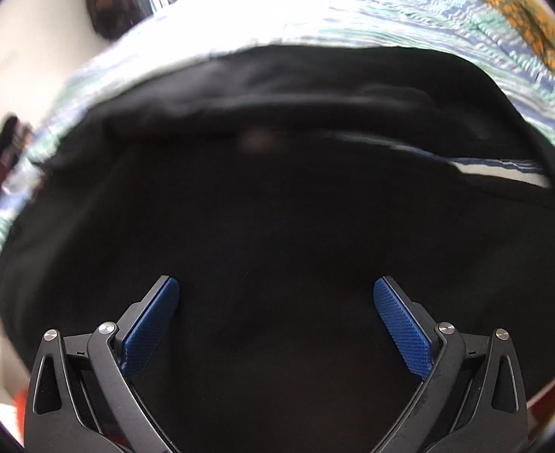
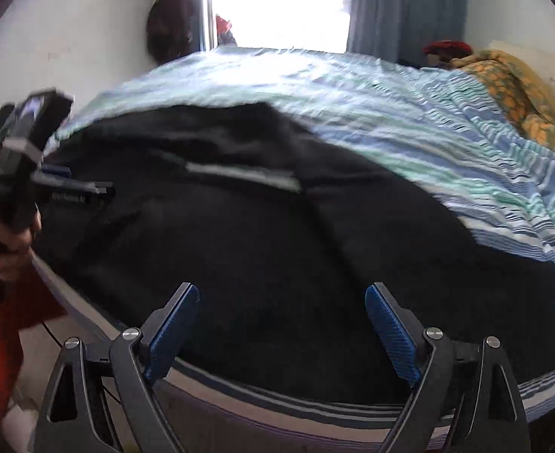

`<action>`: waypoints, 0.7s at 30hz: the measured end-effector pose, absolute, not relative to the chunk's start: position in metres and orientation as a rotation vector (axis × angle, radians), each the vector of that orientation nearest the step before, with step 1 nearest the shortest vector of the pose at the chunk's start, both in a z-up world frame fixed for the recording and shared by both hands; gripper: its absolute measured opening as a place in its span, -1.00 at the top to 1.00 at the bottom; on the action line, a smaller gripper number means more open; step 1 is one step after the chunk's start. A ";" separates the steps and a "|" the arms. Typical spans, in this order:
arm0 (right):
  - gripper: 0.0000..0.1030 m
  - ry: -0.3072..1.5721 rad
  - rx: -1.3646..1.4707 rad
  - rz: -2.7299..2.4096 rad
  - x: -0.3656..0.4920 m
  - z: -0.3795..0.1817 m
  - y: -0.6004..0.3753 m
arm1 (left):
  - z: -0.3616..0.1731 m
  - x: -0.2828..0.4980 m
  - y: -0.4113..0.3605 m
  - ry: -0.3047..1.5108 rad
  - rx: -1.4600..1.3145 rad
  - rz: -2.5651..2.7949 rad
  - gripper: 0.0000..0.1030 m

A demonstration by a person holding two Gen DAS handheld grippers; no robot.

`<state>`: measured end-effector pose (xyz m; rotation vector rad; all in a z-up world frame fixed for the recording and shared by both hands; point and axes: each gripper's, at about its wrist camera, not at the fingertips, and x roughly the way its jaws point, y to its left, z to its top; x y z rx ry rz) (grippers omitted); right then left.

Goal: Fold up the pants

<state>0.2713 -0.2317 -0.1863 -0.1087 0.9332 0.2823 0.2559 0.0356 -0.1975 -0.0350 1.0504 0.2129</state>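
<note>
1. Both of your grippers, left gripper (image 1: 276, 283) and right gripper (image 2: 282, 290), have jaws spread wide, pinching nothing.
2. Just beyond the fingertips, the black pants (image 2: 262, 234) lie spread out.
3. Past them stretches the striped bedsheet (image 2: 409, 113).

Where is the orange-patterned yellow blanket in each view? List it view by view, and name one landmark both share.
Left wrist view: the orange-patterned yellow blanket lies bunched at the top right edge, on the far side of the bed.
Right wrist view: it lies at the upper right, against the wall, beyond the striped blue, green and white bedsheet.
Shared landmark: the black pants spread across the striped sheet, filling the middle of both views.
</note>
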 end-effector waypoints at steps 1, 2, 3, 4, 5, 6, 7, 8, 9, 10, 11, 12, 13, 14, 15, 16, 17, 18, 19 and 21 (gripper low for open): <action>-0.82 0.958 -0.100 0.283 0.274 -0.199 -0.232 | -0.197 0.253 0.043 1.037 -0.066 0.202 -0.99; -0.96 0.932 -0.078 0.295 0.274 -0.204 -0.236 | -0.196 0.252 0.045 1.035 -0.063 0.202 -0.99; -1.00 0.918 -0.066 0.303 0.275 -0.206 -0.239 | -0.195 0.251 0.046 1.040 -0.056 0.195 -0.99; -1.00 0.923 -0.062 0.311 0.277 -0.208 -0.240 | -0.193 0.251 0.046 1.047 -0.047 0.187 -0.99; -1.00 0.920 -0.060 0.315 0.277 -0.208 -0.241 | -0.191 0.251 0.047 1.056 -0.044 0.188 -0.99; -1.00 0.911 -0.061 0.315 0.275 -0.209 -0.242 | -0.188 0.249 0.049 1.062 -0.048 0.195 -0.99; -1.00 0.907 -0.062 0.314 0.273 -0.208 -0.243 | -0.184 0.247 0.055 1.062 -0.066 0.214 -0.99; -1.00 0.908 -0.063 0.313 0.272 -0.209 -0.242 | -0.180 0.243 0.061 1.050 -0.087 0.238 -0.99; -1.00 0.907 -0.062 0.315 0.271 -0.209 -0.242 | -0.174 0.237 0.072 1.027 -0.118 0.276 -0.99; -1.00 0.906 -0.060 0.316 0.270 -0.209 -0.242 | -0.170 0.231 0.082 1.010 -0.147 0.301 -0.99; -1.00 0.903 -0.059 0.317 0.268 -0.209 -0.242 | -0.166 0.225 0.096 0.990 -0.191 0.326 -0.99; -1.00 0.901 -0.062 0.317 0.268 -0.209 -0.242 | -0.164 0.223 0.109 0.981 -0.218 0.346 -0.99; -1.00 0.901 -0.067 0.315 0.269 -0.208 -0.242 | -0.163 0.221 0.123 0.979 -0.233 0.374 -0.99; -1.00 0.901 -0.071 0.312 0.269 -0.209 -0.242 | -0.164 0.220 0.137 0.984 -0.234 0.412 -0.99; -1.00 0.902 -0.072 0.310 0.270 -0.209 -0.243 | -0.167 0.220 0.147 0.992 -0.225 0.438 -0.99; -1.00 0.903 -0.072 0.307 0.270 -0.209 -0.243 | -0.173 0.220 0.156 1.015 -0.196 0.475 -0.99; -1.00 0.904 -0.072 0.305 0.271 -0.209 -0.243 | -0.184 0.221 0.165 1.056 -0.152 0.506 -0.99; -1.00 0.905 -0.071 0.303 0.270 -0.209 -0.243 | -0.192 0.219 0.167 1.060 -0.155 0.473 -0.99; -1.00 0.906 -0.071 0.301 0.270 -0.208 -0.243 | -0.195 0.217 0.169 1.038 -0.160 0.451 -0.99; -1.00 0.908 -0.073 0.294 0.270 -0.208 -0.241 | -0.198 0.221 0.163 1.029 -0.131 0.462 -0.99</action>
